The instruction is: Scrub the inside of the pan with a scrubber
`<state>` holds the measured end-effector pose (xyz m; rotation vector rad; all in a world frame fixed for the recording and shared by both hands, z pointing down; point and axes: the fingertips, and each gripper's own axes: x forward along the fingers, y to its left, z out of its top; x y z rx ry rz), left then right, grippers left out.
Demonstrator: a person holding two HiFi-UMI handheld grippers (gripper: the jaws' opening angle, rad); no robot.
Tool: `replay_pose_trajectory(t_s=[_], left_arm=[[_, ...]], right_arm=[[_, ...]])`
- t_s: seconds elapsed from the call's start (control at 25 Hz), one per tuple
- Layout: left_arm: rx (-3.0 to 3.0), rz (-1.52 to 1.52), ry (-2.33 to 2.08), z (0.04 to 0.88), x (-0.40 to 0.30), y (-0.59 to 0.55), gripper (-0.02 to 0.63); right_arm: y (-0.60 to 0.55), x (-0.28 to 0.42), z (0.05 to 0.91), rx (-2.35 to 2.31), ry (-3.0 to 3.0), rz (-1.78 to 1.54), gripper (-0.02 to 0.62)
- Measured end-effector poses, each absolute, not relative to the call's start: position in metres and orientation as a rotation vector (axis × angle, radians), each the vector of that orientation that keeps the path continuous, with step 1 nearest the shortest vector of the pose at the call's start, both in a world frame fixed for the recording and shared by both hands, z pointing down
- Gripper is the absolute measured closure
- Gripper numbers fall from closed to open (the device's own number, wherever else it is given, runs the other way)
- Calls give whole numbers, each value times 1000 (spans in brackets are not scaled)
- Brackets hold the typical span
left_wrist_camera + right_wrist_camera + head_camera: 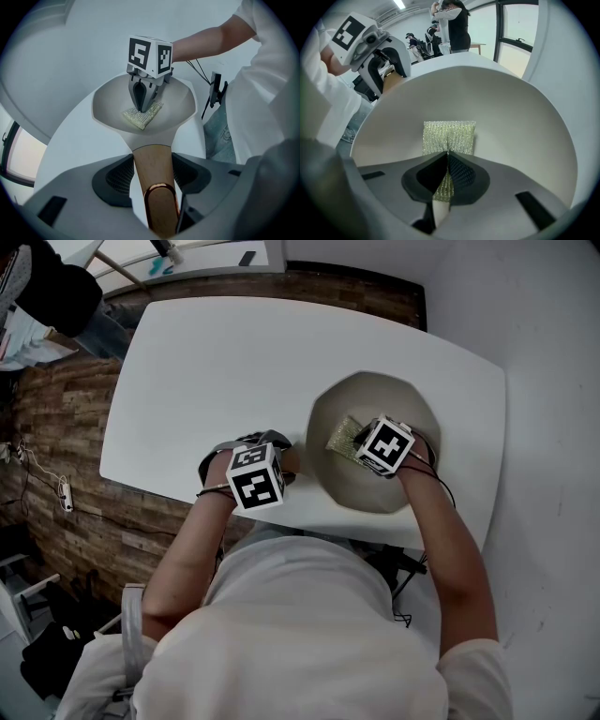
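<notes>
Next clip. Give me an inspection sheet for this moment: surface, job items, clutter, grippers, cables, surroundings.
Surface: white table, carrying only the pan.
Job's things: pale pan near the table's front edge, with its wooden handle toward the person's left; mesh scrubber lying on the pan's inside.
Clutter: nothing seen on the table.
Grippers: left hand-held gripper closed on the handle; right hand-held gripper closed on the scrubber's near edge, inside the pan.
Cables: thin wires along the right wrist; power strip with leads on the floor at the left.
Surroundings: wood-pattern floor; people standing near windows in the background.
</notes>
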<state>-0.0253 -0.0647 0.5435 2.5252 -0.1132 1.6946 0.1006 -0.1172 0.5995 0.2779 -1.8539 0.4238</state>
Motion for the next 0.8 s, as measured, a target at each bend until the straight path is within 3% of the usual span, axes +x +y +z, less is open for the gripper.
replay_pose_trajectory(t_s=[0.8], left_arm=[[2533, 1677, -121, 544, -24, -64, 353]], right_arm=[[-119, 126, 599, 316, -1832, 355, 572]])
